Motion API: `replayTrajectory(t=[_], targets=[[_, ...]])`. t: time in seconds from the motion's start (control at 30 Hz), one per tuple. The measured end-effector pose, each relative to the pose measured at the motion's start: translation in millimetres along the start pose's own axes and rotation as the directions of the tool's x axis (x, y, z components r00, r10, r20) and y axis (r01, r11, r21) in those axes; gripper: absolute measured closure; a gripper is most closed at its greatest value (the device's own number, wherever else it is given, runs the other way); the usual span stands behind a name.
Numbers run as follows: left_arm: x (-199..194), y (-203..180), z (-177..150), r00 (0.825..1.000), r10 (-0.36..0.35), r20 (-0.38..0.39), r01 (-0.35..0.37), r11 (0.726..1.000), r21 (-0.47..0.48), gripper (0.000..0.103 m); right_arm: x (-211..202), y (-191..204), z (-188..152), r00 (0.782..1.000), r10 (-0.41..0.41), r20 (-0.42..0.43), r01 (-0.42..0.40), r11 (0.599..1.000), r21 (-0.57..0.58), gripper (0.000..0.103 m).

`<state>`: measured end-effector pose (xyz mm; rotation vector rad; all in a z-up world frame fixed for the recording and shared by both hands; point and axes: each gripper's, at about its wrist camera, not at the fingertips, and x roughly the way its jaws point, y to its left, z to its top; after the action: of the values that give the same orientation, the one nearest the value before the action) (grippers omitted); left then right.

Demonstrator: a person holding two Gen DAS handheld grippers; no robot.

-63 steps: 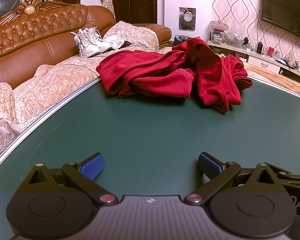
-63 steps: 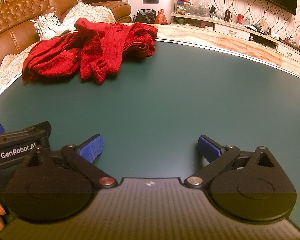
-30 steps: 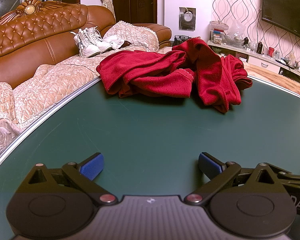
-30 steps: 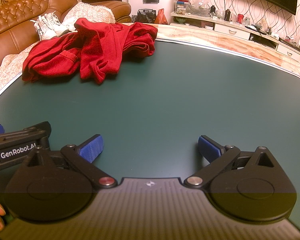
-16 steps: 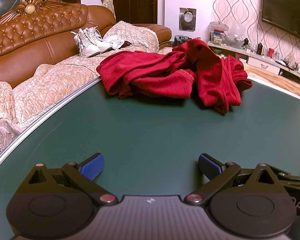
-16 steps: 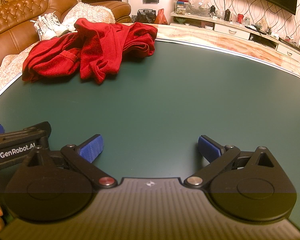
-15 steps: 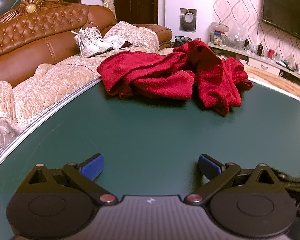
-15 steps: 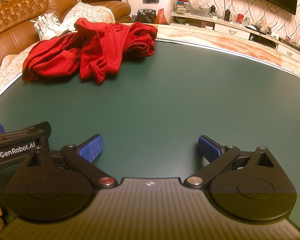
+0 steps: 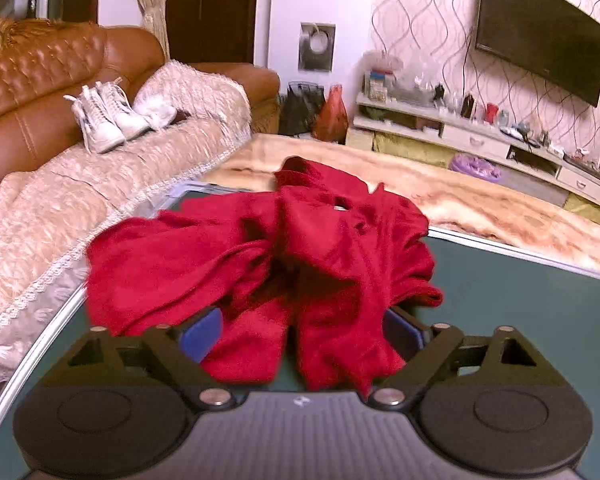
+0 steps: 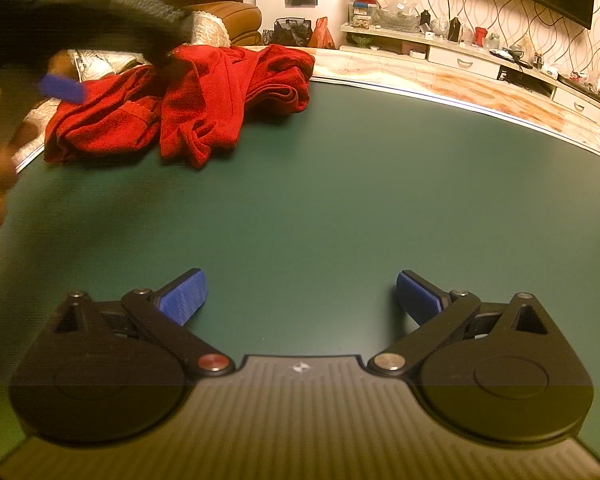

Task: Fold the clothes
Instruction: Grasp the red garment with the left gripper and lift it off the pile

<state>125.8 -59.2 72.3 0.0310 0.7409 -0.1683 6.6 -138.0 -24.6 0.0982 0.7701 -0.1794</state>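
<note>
Red garment [image 9: 300,264] lies crumpled at the far-left edge of the counter [image 10: 340,200]. Left tool [image 9: 302,332] spread wide right at the heap's near hem, likely positioned for a grab. Right tool [image 10: 300,296] also apart, holding nothing, low over bare counter well away.
</note>
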Motion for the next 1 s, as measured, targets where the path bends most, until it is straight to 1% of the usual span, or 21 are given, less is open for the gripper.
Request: replayTrajectory(t=[0.07, 0.13, 0.17, 0.2, 0.23, 0.27, 0.43, 0.57, 0.6, 0.67, 0.77, 0.87, 0.9, 0.97, 1.0], targets=[[14, -11, 10, 0.999, 0.031, -0.035, -0.03, 0.999, 0.028, 0.017, 0, 0, 0, 1.0, -0.001, 0.0, 0.001, 1.0, 0.0, 0.0], [28, -17, 16, 0.996, 0.047, -0.071, -0.044, 0.998, 0.043, 0.042, 0, 1, 0, 1.0, -0.001, 0.001, 0.001, 1.0, 0.0, 0.0], [34, -18, 18, 0.994, 0.061, -0.091, -0.057, 0.997, 0.051, 0.048, 0, 1, 0, 1.0, -0.001, 0.001, 0.001, 1.0, 0.0, 0.0], [40, -19, 18, 0.991, 0.079, -0.108, -0.073, 0.996, 0.058, 0.064, 0, 1, 0, 1.0, -0.001, 0.001, 0.001, 1.0, 0.0, 0.0], [34, -16, 17, 0.992, 0.075, -0.102, -0.068, 0.995, 0.066, 0.088, 0, 1, 0, 1.0, -0.001, 0.001, 0.001, 1.0, 0.0, 0.0], [24, -12, 16, 0.994, 0.063, -0.09, -0.057, 0.996, 0.074, 0.097, 0, 1, 0, 1.0, -0.001, 0.001, 0.001, 1.0, 0.0, 0.0], [-25, 6, 7, 1.0, 0.005, -0.029, -0.002, 0.993, 0.115, 0.1, -1, 1, -1, 1.0, -0.001, 0.001, 0.001, 1.0, -0.001, 0.0], [-64, 20, 0, 0.999, -0.043, 0.018, 0.04, 0.988, 0.151, 0.1, 0, 0, -1, 1.0, -0.001, 0.001, 0.001, 1.0, -0.001, 0.0], [-83, 22, -7, 0.997, -0.073, 0.022, 0.068, 0.982, 0.178, 0.1, 0, 0, -1, 1.0, -0.001, 0.001, 0.001, 1.0, -0.002, 0.0], [-122, 25, -26, 0.991, -0.135, 0.015, 0.128, 0.967, 0.221, 0.1, 0, 0, -1, 1.0, 0.0, 0.001, 0.0, 1.0, -0.003, 0.0], [-173, 29, -64, 0.978, -0.207, -0.018, 0.205, 0.949, 0.241, 0.1, -1, -2, 0, 1.0, 0.015, -0.006, -0.016, 1.0, -0.016, 0.0], [-210, 32, -102, 0.963, -0.26, -0.068, 0.269, 0.936, 0.226, 0.1, -5, -7, 1, 0.999, 0.044, -0.027, -0.045, 0.998, -0.047, 0.0], [-218, 33, -113, 0.959, -0.272, -0.083, 0.284, 0.932, 0.226, 0.1, -9, -11, 0, 0.998, 0.045, -0.046, -0.047, 0.998, -0.051, 0.0], [-233, 32, -134, 0.949, -0.296, -0.113, 0.315, 0.922, 0.226, 0.1, -23, -19, -4, 0.999, 0.027, -0.047, -0.03, 0.998, -0.063, 0.0], [-241, 32, -145, 0.938, -0.319, -0.134, 0.342, 0.914, 0.217, 0.1, -34, -25, -7, 0.999, 0.017, -0.029, -0.019, 0.997, -0.069, 0.0]])
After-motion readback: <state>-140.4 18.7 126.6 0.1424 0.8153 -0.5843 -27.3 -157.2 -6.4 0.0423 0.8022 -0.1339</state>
